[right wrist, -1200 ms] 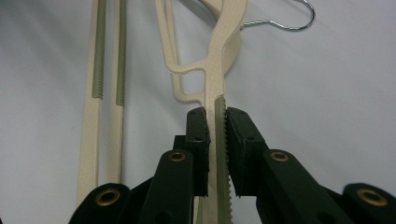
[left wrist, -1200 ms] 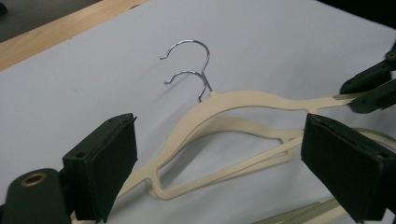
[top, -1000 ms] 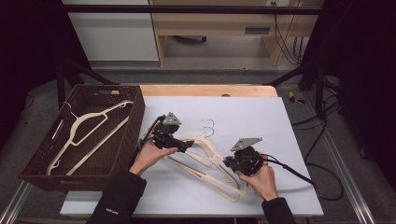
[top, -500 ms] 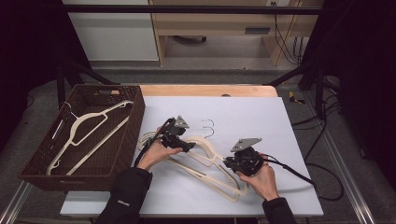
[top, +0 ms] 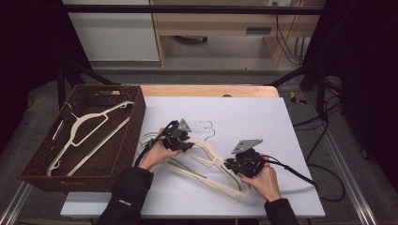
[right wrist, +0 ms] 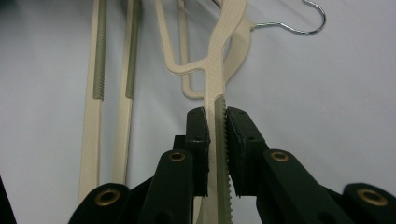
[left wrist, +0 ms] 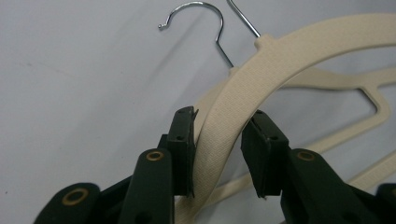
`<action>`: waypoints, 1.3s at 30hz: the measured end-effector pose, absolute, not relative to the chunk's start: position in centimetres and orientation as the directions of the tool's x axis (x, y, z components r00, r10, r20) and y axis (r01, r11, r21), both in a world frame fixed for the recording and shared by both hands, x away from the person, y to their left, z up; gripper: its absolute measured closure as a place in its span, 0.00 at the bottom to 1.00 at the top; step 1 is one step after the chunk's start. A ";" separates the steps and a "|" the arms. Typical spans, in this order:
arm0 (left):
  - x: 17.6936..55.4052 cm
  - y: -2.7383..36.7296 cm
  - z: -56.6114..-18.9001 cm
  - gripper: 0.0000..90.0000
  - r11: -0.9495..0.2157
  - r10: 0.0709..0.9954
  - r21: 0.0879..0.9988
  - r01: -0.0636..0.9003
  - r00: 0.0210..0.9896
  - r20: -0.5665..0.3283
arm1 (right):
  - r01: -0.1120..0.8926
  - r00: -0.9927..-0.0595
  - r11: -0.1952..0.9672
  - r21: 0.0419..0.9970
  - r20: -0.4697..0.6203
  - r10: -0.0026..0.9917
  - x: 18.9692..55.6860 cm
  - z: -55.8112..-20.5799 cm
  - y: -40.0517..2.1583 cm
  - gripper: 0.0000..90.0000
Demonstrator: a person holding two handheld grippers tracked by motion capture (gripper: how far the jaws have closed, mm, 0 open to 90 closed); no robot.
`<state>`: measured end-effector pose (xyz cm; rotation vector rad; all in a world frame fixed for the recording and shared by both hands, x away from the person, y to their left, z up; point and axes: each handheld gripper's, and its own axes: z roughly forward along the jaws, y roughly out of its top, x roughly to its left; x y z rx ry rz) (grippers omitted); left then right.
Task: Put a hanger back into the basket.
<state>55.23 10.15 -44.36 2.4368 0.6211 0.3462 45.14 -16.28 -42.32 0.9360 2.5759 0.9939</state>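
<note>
**Gripping Cream Hangers at Both Ends**

Clamping the toothed, grey-edged arm of a cream plastic hanger (right wrist: 215, 116), the right gripper (right wrist: 215, 121) presses both pads on it. The left gripper (left wrist: 217, 140) straddles the finely textured curved shoulder of the top hanger; its jaws have just been closing, one pad touching, the other a sliver off. Two bent chrome wire hooks (top: 206, 129) lie on the matte white table (top: 281, 122). To the left, a dark woven basket (top: 136, 117) holds another cream hanger (top: 87, 129). No writing is legible.
</note>
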 end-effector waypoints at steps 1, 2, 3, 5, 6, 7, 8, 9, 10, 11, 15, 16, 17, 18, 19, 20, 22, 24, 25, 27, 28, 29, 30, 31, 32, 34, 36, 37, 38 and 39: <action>55.1 10.1 -44.3 0.74 -0.720 0.504 0.601 0.347 0.857 0.109 | 0.490 -0.765 0.561 0.667 0.021 0.643 45.1 -42.3 -16.2 0.88; 54.9 10.1 -44.2 0.74 -0.730 0.500 0.593 0.339 0.856 0.127 | 0.492 -0.767 0.561 0.666 0.027 0.641 45.1 -42.3 -16.3 0.88; 54.8 10.1 -44.1 0.75 -0.738 0.494 0.588 0.331 0.859 0.137 | 0.482 -0.777 0.571 0.665 0.023 0.630 45.1 -42.3 -16.4 0.88; 54.4 10.1 -43.9 0.76 -0.746 0.488 0.585 0.319 0.859 0.154 | 0.474 -0.776 0.569 0.672 0.014 0.631 45.1 -42.3 -16.4 0.88; 54.2 10.2 -43.7 0.77 -0.747 0.488 0.587 0.313 0.858 0.163 | 0.471 -0.782 0.575 0.669 0.014 0.624 45.1 -42.3 -16.5 0.87; 54.0 10.2 -43.5 0.77 -0.753 0.481 0.584 0.302 0.859 0.176 | 0.473 -0.778 0.566 0.675 0.019 0.628 45.1 -42.3 -16.5 0.87; 53.7 10.3 -43.2 0.77 -0.752 0.477 0.588 0.297 0.861 0.175 | 0.474 -0.779 0.566 0.674 0.021 0.627 45.1 -42.3 -16.6 0.87; 53.4 10.4 -43.1 0.77 -0.745 0.481 0.599 0.292 0.858 0.180 | 0.474 -0.782 0.570 0.671 0.024 0.622 45.1 -42.3 -16.6 0.87; 53.2 10.4 -42.9 0.78 -0.749 0.479 0.597 0.287 0.857 0.190 | 0.473 -0.779 0.568 0.674 0.019 0.627 45.0 -42.3 -16.7 0.86; 52.8 10.5 -42.6 0.78 -0.756 0.474 0.593 0.277 0.857 0.203 | 0.469 -0.782 0.570 0.675 0.017 0.622 45.1 -42.4 -16.7 0.86; 51.3 10.6 -41.9 0.80 -0.766 0.462 0.594 0.246 0.853 0.242 | 0.491 -0.772 0.562 0.666 0.034 0.635 45.0 -42.5 -16.7 0.85; 51.0 10.6 -41.7 0.80 -0.769 0.461 0.594 0.239 0.850 0.254 | 0.493 -0.772 0.564 0.662 0.034 0.634 45.0 -42.6 -16.7 0.84; 50.7 10.7 -41.7 0.80 -0.767 0.460 0.596 0.238 0.852 0.252 | 0.490 -0.772 0.565 0.664 0.030 0.635 45.0 -42.6 -16.8 0.84; 50.5 10.8 -41.6 0.81 -0.772 0.456 0.590 0.235 0.852 0.258 | 0.489 -0.775 0.565 0.664 0.033 0.631 45.0 -42.5 -16.9 0.84; 50.1 10.9 -41.6 0.81 -0.768 0.455 0.599 0.229 0.853 0.257 | 0.492 -0.776 0.563 0.664 0.042 0.629 45.0 -42.5 -17.0 0.83; 49.8 11.0 -41.6 0.82 -0.767 0.456 0.601 0.226 0.851 0.262 | 0.489 -0.783 0.565 0.665 0.048 0.620 45.0 -42.4 -17.1 0.83; 49.3 11.2 -41.6 0.82 -0.769 0.452 0.602 0.215 0.849 0.274 | 0.496 -0.781 0.556 0.667 0.063 0.622 45.0 -42.4 -17.2 0.80; 48.8 11.4 -41.6 0.82 -0.770 0.448 0.602 0.210 0.850 0.276 | 0.496 -0.786 0.550 0.672 0.077 0.614 45.0 -42.5 -17.2 0.77; 48.5 11.6 -41.5 0.83 -0.771 0.446 0.603 0.206 0.850 0.281 | 0.497 -0.787 0.550 0.671 0.081 0.611 45.0 -42.5 -17.2 0.75; 48.0 11.8 -41.5 0.83 -0.765 0.449 0.611 0.202 0.848 0.282 | 0.492 -0.796 0.544 0.680 0.097 0.598 45.0 -42.4 -17.2 0.69; 47.8 11.9 -41.5 0.83 -0.766 0.448 0.611 0.201 0.848 0.283 | 0.481 -0.802 0.531 0.698 0.106 0.588 44.9 -42.2 -17.1 0.67; 47.6 11.9 -41.5 0.83 -0.766 0.446 0.611 0.197 0.848 0.286 | 0.476 -0.805 0.520 0.710 0.114 0.582 44.9 -42.1 -17.2 0.64; 47.4 11.9 -41.6 0.83 -0.765 0.446 0.614 0.194 0.848 0.288 | 0.466 -0.812 0.513 0.721 0.119 0.571 44.9 -41.9 -17.2 0.61; 47.2 11.9 -41.6 0.83 -0.766 0.445 0.613 0.193 0.848 0.289 | 0.457 -0.811 0.501 0.735 0.114 0.573 44.9 -41.6 -17.1 0.59; 47.1 11.9 -41.6 0.83 -0.765 0.444 0.616 0.189 0.847 0.293 | 0.439 -0.815 0.499 0.747 0.097 0.571 44.8 -41.3 -16.9 0.57; 46.8 11.8 -41.5 0.83 -0.768 0.442 0.613 0.184 0.845 0.301 | 0.401 -0.831 0.504 0.765 0.071 0.552 44.8 -40.7 -16.6 0.53; 46.4 11.8 -41.4 0.83 -0.767 0.442 0.617 0.176 0.842 0.310 | 0.396 -0.840 0.494 0.774 0.088 0.535 45.0 -40.1 -16.0 0.52; 46.3 11.7 -41.4 0.83 -0.768 0.440 0.617 0.171 0.842 0.313 | 0.393 -0.849 0.496 0.774 0.098 0.520 45.2 -40.0 -15.7 0.52; 46.1 11.7 -41.3 0.84 -0.772 0.439 0.613 0.169 0.839 0.321 | 0.394 -0.856 0.500 0.771 0.111 0.504 45.5 -40.0 -15.4 0.52; 46.0 11.7 -41.3 0.84 -0.768 0.438 0.619 0.163 0.839 0.324 | 0.390 -0.863 0.507 0.768 0.114 0.491 46.0 -40.1 -15.1 0.52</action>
